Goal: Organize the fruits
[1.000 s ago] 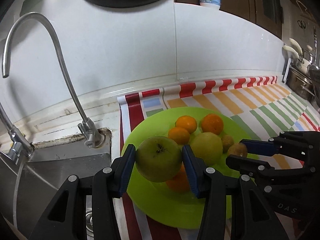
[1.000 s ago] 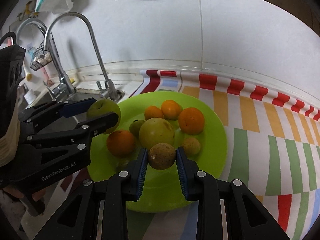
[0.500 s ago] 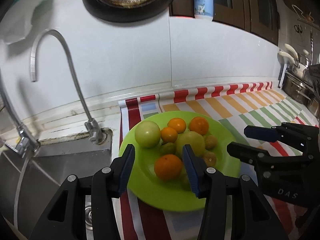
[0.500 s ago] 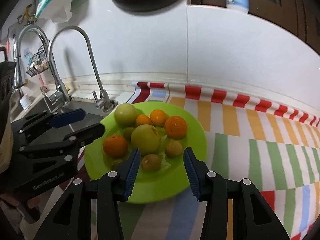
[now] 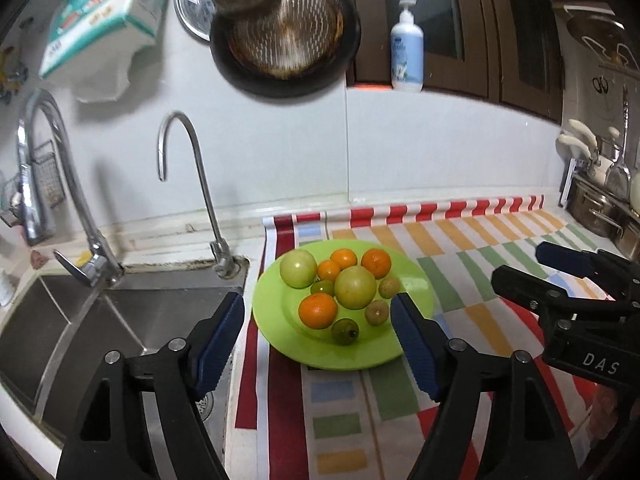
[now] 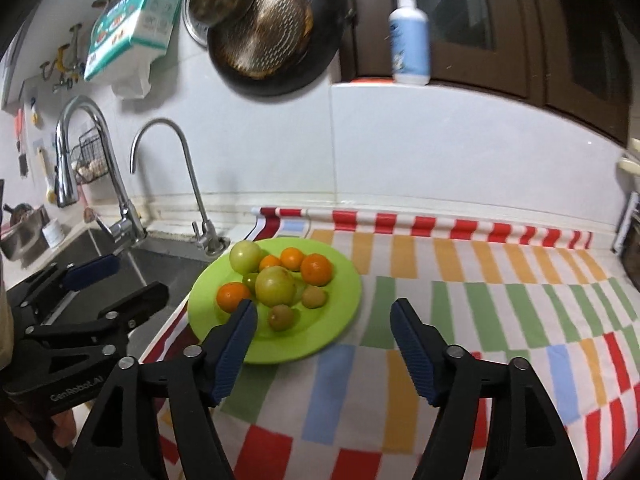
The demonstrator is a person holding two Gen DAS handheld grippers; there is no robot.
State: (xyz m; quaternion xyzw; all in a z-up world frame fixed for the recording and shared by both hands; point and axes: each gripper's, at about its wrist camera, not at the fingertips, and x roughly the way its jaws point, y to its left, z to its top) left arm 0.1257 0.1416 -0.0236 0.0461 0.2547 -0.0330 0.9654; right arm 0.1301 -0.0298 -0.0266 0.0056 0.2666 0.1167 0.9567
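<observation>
both tongs are up off the counter and empty, nothing clamped anywhere. the left gripper (image 5: 318,316) has its blue pads spread wide apart, and the green plate (image 5: 416,304) sits right out in front of it, framed between the two tips. on that plate: a big green apple (image 5: 298,268) at the far left, a second green apple (image 5: 355,286) dead centre, an orange (image 5: 318,310) nearest the left pad, two small tangerines (image 5: 343,259) behind, another orange (image 5: 376,263) at the far right, a small dark green fruit (image 5: 345,331) closest to the tongs, and two brownish little fruits (image 5: 377,312) toward the right pad. all fruit rests on the plate, bunched and touching in places. the right gripper (image 6: 323,314) is also gaping open, holding nothing; from its view the plate (image 6: 340,316) lies ahead and to the left, its left pad overlapping the near rim, while the striped cloth (image 6: 480,300) fills the space between and beyond its tips. left of the left gripper sits the steel sink (image 5: 80,312) with its curved tap (image 5: 192,184).
</observation>
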